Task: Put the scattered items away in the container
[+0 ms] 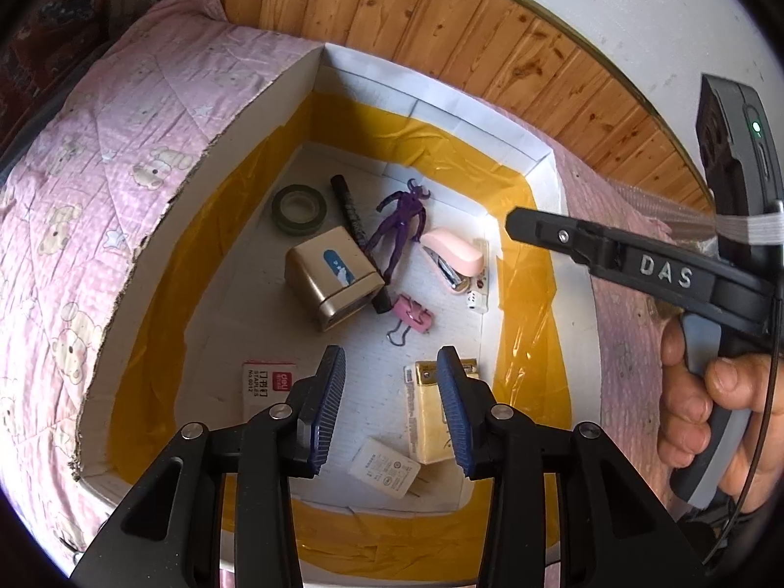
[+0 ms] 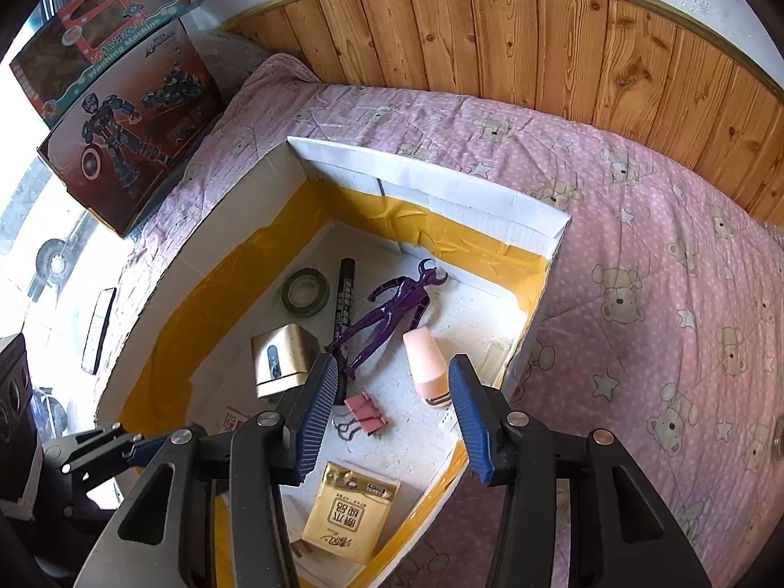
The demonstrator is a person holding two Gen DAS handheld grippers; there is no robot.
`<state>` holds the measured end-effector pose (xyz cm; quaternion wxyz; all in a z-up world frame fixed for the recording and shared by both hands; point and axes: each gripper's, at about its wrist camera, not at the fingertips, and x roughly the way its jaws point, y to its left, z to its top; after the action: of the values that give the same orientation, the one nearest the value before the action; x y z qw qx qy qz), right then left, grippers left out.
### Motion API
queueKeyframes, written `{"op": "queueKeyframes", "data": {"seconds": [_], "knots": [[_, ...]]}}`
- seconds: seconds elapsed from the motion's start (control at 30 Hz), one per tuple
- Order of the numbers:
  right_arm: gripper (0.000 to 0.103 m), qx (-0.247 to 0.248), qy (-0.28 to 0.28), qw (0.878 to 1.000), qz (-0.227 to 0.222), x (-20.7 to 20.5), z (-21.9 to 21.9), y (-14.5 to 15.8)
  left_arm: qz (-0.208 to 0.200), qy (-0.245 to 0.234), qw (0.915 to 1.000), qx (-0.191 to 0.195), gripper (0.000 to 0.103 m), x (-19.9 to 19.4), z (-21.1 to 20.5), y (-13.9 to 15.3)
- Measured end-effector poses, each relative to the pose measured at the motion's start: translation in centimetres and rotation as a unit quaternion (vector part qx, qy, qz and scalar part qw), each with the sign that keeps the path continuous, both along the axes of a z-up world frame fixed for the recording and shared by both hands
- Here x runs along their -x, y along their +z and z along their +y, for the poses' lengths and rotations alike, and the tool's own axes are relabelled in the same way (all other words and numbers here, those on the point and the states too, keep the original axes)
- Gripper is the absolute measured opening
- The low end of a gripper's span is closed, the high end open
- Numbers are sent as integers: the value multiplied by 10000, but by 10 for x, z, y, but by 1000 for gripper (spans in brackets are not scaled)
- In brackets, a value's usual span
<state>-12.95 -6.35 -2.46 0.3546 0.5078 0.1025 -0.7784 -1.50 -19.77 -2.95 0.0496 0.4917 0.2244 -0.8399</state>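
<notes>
- Left wrist view: the left gripper [image 1: 390, 406] hangs above the near end of the white box [image 1: 255, 112], jaws spread wide and holding nothing.
- Below and between its blue pads [image 1: 327, 406] lie a yellow packet [image 1: 425, 421] and a white charger [image 1: 384, 468]; a staple box [image 1: 267, 384] sits to the left of them.
- Farther in lie a gold case [image 1: 333, 277], a green tape roll [image 1: 299, 207], a black marker [image 1: 354, 235], a purple figure [image 1: 402, 225], a pink stapler [image 1: 453, 259] and a pink binder clip [image 1: 412, 316].
- The right gripper [image 1: 519, 225] enters from the right over the box's edge (a hand [image 1: 710, 411] grips its handle); its fingertips are hard to read from this angle.
- Right wrist view: the right gripper [image 2: 392, 416] hovers over the box [image 2: 431, 181], released and empty.
- The binder clip [image 2: 365, 416] lies between its fingers [image 2: 468, 416], the yellow packet [image 2: 350, 514] just below.
- The left finger hides the marker's [image 2: 345, 294] lower end and part of the figure [image 2: 387, 316].
- The box's inner walls carry wrinkled yellow tape; it rests on a pink bear-print quilt [image 2: 661, 294].
</notes>
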Motion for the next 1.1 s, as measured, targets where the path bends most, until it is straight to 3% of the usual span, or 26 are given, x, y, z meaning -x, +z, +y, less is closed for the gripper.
{"op": "queueKeyframes", "data": {"seconds": [0.37, 0.73, 0.87, 0.97, 1.1], "knots": [[52, 9, 250, 9997, -81, -24, 6, 5, 177, 80, 9995, 261, 46, -5, 3, 10], [56, -277, 757, 9965, 207, -66, 16, 20, 328, 83, 9987, 373, 47, -13, 5, 19], [58, -493, 1109, 9916, 442, -88, 17, 27, 339, 105, 9982, 479, 47, -18, 6, 21], [62, -676, 1394, 9858, 645, -105, 19, 30, 361, 114, 9977, 555, 55, -23, 9, 23], [63, -897, 1603, 9798, 793, -122, 24, 31, 405, 97, 9981, 452, 56, -29, 11, 24]]}}
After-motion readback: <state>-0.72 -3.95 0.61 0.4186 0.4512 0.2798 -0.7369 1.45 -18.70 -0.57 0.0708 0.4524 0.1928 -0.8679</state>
